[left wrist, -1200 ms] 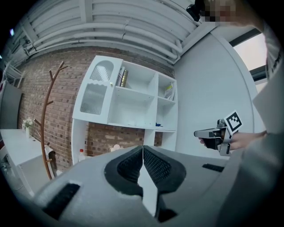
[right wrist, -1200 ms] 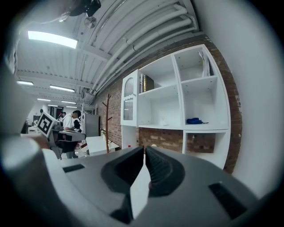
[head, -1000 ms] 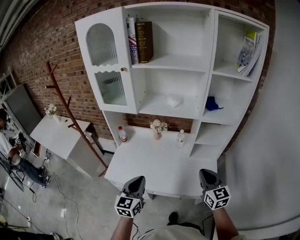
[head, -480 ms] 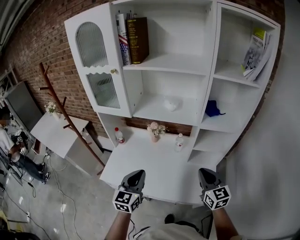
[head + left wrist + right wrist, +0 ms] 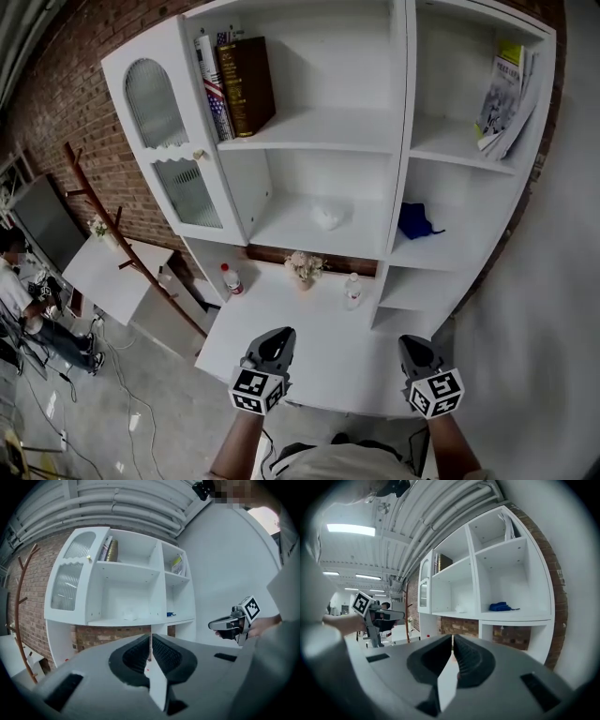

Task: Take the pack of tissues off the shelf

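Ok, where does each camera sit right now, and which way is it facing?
Head view: on the person's head, looking steeply down at the white shelf unit and desk; forearms, left tongs and right tongs show at the bottom.
Left gripper view: rides the left tongs, looks along its shut jaws at the shelf unit; right tongs at right.
Right gripper view: rides the right tongs, looks along its shut jaws at the shelf unit; left tongs at left.
Shared: all three show the pack of tissues.

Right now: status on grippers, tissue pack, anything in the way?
Left gripper, right gripper shut, empty, above white desk. White soft tissue pack untouched on middle shelf. Nothing in front of it.
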